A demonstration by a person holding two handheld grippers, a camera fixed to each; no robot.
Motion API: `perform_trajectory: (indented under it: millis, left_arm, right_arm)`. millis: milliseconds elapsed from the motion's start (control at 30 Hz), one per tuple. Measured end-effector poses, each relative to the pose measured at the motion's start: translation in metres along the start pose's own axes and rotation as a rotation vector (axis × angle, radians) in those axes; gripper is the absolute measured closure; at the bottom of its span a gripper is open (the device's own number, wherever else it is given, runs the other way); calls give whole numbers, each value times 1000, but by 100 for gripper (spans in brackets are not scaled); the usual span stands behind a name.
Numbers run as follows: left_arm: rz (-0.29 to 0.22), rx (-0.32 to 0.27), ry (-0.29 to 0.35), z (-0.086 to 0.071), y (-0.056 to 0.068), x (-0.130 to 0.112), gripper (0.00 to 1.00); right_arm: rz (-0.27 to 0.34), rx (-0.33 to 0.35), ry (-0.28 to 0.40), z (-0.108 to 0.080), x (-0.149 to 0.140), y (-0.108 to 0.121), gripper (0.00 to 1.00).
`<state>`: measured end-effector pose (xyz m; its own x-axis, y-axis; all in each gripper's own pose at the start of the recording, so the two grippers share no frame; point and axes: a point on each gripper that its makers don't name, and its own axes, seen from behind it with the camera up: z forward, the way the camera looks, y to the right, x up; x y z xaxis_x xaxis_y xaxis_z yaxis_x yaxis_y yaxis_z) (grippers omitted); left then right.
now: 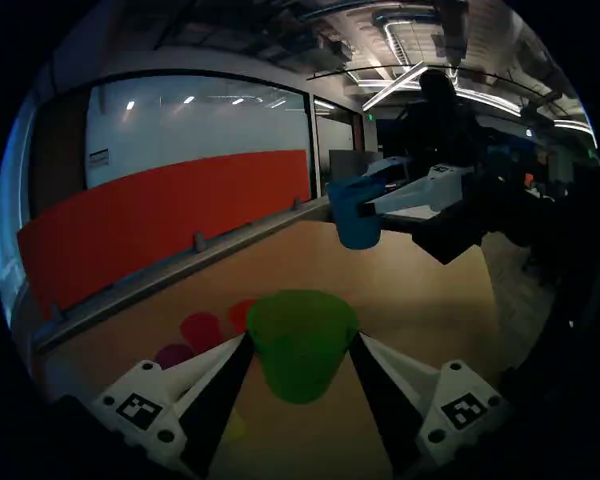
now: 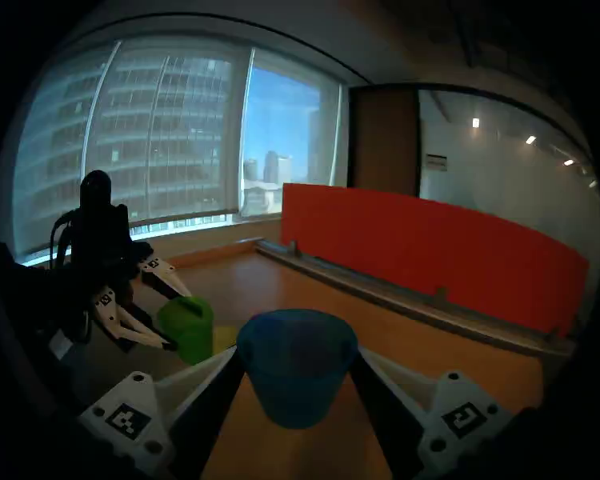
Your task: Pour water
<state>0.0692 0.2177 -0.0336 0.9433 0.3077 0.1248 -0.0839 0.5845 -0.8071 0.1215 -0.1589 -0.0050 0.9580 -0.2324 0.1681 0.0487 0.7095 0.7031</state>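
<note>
Left gripper view sits low and close behind the green cup, facing the orange partition. Right gripper view hugs the blue cup, looking toward the windows. The 2 views share the wooden table and both cups.

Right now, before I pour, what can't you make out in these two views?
Water in the green cup: left gripper view, its own wall hides the inside.
Water in the blue cup: right gripper view, likewise, and dim.
Red cups on the table: left gripper view, partly hidden behind a finger.
Yellow thing below: cut off by that finger.
</note>
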Motion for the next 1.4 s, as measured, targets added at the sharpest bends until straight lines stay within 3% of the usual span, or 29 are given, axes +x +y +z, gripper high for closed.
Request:
perform_trajectory:
  millis: [400, 700, 1400]
  left_arm:
    - [-10, -24, -98, 7, 2, -27, 15]
    - [17, -43, -164, 12, 6, -45, 15]
    - [18, -77, -283, 26, 6, -81, 15]
  right_arm:
    - [-6, 19, -84, 6, -36, -5, 9]
    - [-1, 47, -129, 12, -55, -12, 9]
    - [4, 68, -268, 23, -113, -11, 9]
